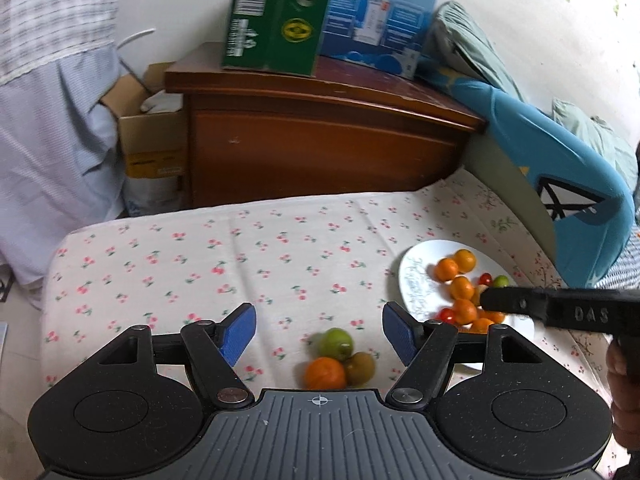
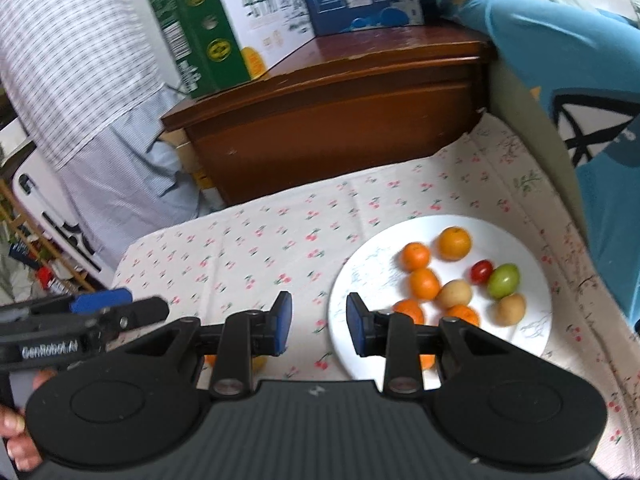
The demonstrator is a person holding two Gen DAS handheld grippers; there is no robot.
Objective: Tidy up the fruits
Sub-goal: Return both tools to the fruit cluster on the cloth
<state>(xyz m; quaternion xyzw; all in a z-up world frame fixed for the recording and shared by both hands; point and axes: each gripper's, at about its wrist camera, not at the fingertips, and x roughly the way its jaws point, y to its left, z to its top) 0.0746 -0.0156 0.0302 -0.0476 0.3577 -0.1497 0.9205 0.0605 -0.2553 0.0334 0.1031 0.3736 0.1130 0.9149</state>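
A white plate (image 2: 372, 264) on the cherry-print cloth holds several oranges (image 2: 454, 243), a red tomato (image 2: 481, 271), a green fruit (image 2: 503, 280) and two brownish fruits (image 2: 511, 309). The plate also shows in the left wrist view (image 1: 414, 280). On the cloth lie a green fruit (image 1: 336, 344), an orange (image 1: 325, 373) and a brown fruit (image 1: 361, 367), close together. My left gripper (image 1: 319, 330) is open and empty just above these three. My right gripper (image 2: 319, 322) is open and empty over the plate's left rim.
A wooden cabinet (image 1: 320, 136) stands behind the bed, with a green box (image 1: 276, 16) and a blue box (image 1: 380, 12) on top. A blue cushion (image 1: 568, 184) leans at the right. A cardboard box (image 1: 152, 136) sits left of the cabinet.
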